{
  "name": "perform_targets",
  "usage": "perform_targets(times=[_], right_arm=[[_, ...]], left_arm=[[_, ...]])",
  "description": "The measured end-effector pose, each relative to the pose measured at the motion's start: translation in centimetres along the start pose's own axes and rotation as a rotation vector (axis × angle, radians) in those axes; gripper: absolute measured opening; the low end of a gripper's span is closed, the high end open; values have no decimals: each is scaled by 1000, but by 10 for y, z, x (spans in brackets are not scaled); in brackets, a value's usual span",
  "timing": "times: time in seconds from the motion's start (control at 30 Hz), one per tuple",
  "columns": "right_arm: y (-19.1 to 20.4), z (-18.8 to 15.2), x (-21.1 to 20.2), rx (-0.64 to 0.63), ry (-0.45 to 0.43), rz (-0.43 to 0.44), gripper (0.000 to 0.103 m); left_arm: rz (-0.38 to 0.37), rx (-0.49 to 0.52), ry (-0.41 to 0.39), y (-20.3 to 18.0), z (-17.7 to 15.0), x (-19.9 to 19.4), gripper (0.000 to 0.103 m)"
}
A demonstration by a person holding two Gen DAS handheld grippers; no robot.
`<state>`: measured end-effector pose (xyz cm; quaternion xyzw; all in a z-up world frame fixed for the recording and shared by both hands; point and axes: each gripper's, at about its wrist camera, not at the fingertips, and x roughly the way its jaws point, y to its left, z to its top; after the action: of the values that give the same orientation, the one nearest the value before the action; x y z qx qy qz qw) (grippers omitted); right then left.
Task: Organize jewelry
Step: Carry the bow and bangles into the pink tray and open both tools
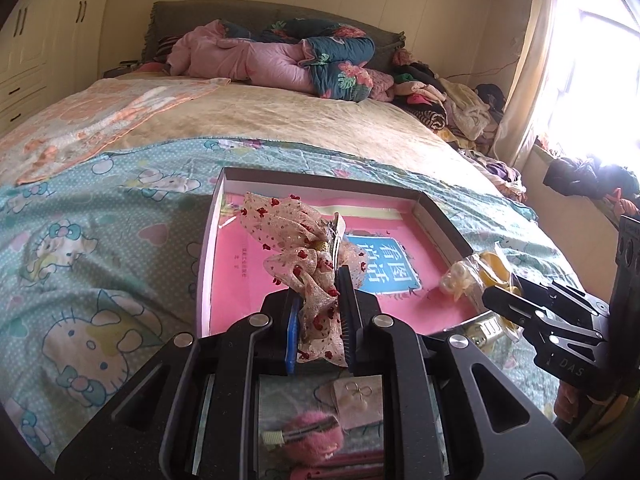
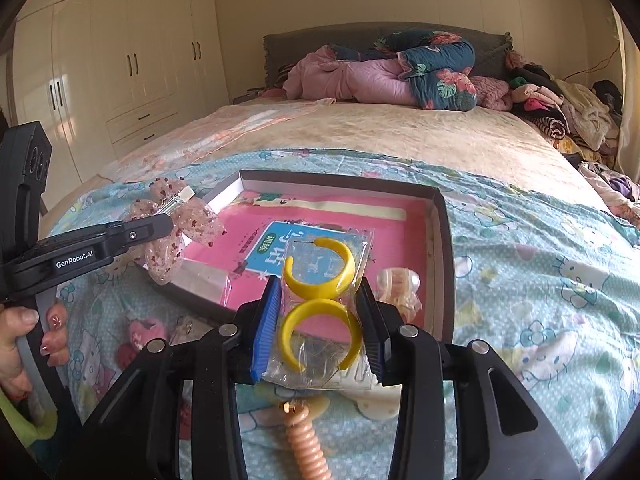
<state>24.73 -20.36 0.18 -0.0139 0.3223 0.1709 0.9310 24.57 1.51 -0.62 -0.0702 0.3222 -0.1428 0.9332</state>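
Observation:
My left gripper (image 1: 320,300) is shut on a sheer pink bow hair clip (image 1: 304,248) with red flecks, held over the near left part of a shallow box (image 1: 208,240) lined with a pink book. It also shows in the right wrist view (image 2: 176,232). My right gripper (image 2: 320,312) is shut on a clear bag of yellow hoop earrings (image 2: 320,292), above the box's near right part (image 2: 440,264). A pale pearl hair claw (image 2: 398,288) lies in the box beside it.
On the Hello Kitty sheet (image 1: 80,280) below my left gripper lie a pink fluffy clip (image 1: 308,436) and an earring card (image 1: 356,400). A peach coil hair tie (image 2: 304,440) lies below my right gripper. Bedding and clothes are piled at the far end.

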Motion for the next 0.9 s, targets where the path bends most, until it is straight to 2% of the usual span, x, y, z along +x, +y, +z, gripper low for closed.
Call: perform_targets(times=[0.53, 0.83, 0.9], right_arm=[[1, 27, 45, -29, 21, -8, 36], [3, 27, 76, -44, 89, -30, 36], [4, 25, 81, -44, 101, -39, 36]], left_arm=[[37, -1, 46, 13, 12, 39, 11], [52, -18, 72, 21, 14, 54, 14], [54, -17, 71, 22, 13, 55, 17]])
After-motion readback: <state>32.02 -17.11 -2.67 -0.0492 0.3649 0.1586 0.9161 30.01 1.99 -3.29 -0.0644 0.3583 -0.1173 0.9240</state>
